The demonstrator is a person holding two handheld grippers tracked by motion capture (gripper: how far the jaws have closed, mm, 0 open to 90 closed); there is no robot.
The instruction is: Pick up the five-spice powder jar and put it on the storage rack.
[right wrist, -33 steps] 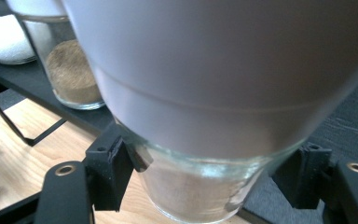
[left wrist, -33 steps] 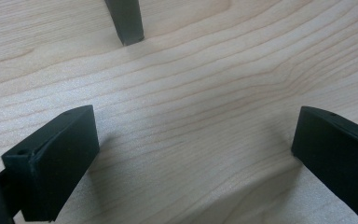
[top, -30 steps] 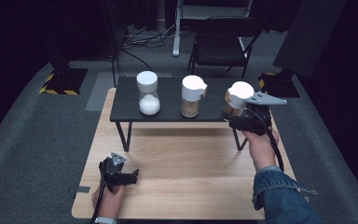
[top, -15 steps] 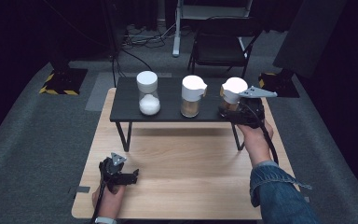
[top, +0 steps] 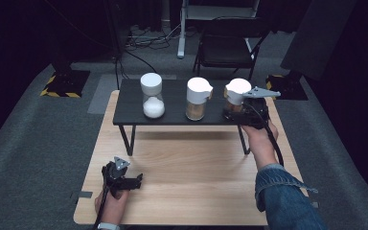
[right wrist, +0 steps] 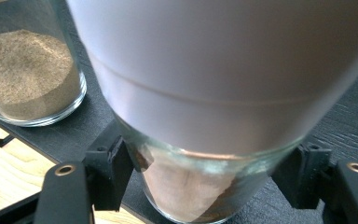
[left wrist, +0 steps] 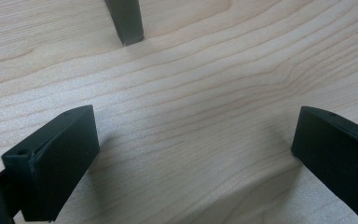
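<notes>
The right gripper (top: 235,109), clamped on the white-lidded spice jar (top: 237,94), has carried it leftward onto the black shelf (top: 172,117) at centre right, ready for release.

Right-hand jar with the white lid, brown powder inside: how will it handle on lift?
The jar looks like smooth glass, so probably slippery and breakable. The right gripper grips it low, beneath a big white lid, so it may tip. Partly filled, likely moderate weight.
</notes>
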